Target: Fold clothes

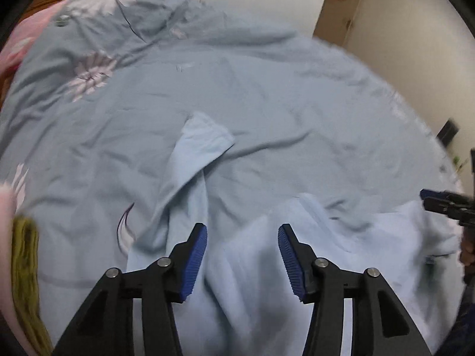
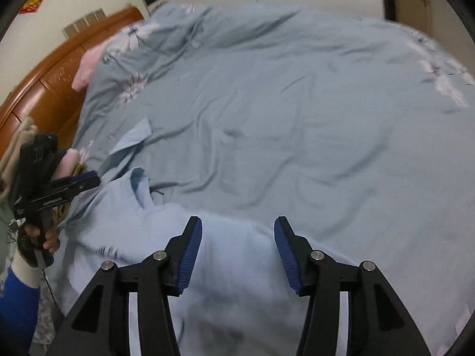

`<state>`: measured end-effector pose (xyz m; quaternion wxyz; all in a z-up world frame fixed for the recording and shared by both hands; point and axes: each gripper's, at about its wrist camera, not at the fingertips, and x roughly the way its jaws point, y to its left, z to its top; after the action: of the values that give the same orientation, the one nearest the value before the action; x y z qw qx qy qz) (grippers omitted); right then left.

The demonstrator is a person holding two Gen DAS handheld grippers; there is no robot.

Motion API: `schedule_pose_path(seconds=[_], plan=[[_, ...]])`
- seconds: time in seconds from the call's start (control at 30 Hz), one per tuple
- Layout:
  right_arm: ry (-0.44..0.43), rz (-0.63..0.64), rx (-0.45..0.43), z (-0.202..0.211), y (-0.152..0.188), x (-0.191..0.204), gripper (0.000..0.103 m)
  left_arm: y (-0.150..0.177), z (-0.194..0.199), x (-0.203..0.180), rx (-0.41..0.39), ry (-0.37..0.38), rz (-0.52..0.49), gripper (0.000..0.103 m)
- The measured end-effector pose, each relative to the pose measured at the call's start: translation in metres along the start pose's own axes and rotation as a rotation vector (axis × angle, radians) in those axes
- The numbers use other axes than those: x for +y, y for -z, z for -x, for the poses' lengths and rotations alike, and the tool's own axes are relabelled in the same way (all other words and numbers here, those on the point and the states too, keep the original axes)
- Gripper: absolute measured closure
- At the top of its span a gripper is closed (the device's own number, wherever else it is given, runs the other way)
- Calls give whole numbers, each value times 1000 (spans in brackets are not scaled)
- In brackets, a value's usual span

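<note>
- A pale blue shirt [image 1: 255, 255] lay rumpled on the near side of the bed [image 1: 267, 95], spread over a grey-blue floral duvet — one sleeve [image 1: 199, 145] stretched away from me toward the headboard side, its cuff flat on the cover.
- My left gripper [image 1: 242, 255] hovered just above the shirt's body, jaws released and wide apart, nothing between them — placed, I judged, to come down on a fold of cloth.
- My right gripper [image 2: 237, 249] hung likewise over the shirt's nearer part, jaws parted and empty; the cloth under it was too blurred to tell seam from crease.
- The shirt's collar opening [image 2: 139, 187] showed in the right view, beside the left tool held in my hand [image 2: 41, 237].
- A pink pillow [image 2: 89, 65] sat near the wooden headboard [image 2: 50, 89], well apart from the shirt.
- The garment was not folded: bunched, sleeve out. Whether it was being spread for a fold or had just been laid down, the scene did not settle.
</note>
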<state>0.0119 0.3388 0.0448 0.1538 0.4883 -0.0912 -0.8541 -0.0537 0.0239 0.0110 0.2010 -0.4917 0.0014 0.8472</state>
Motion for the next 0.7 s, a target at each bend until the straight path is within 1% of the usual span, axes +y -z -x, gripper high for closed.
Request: schedule_pose_path(seconds=[0.07,0.13,0.2,0.27,0.3,0.33,0.37,0.4,0.47,0.5,0.63,0.7], plan=[[-10,0,69,-21,-3,-1,51,-5,-21,10,59,15,27,49],[9,8,103,-26,4,-2,51,-1,-33,17,107,59,54,48],[-8,8,114,-26,11,-3,51,7,-33,18,109,86,34,47],[-22,11,115,-24,19,-2,51,16,-28,16,90,87,-6,47],[-17,12,120,-25,23,0,53,20,-25,15,85,86,-20,49],[-10,17,122,-25,27,3,57,25,-22,13,79,86,-33,50],[-2,26,121,-23,31,6,73,28,-16,11,69,80,-44,58],[7,34,120,-20,37,9,92,30,-10,8,54,70,-52,73],[8,61,100,-12,47,20,96,34,2,2,25,51,-68,89],[7,75,85,-5,52,24,97,36,9,-1,10,41,-76,93],[27,94,-27,36,62,34,97,44,34,-12,-48,2,-108,95],[41,102,-92,59,61,39,97,40,59,-19,-112,-13,-125,95]])
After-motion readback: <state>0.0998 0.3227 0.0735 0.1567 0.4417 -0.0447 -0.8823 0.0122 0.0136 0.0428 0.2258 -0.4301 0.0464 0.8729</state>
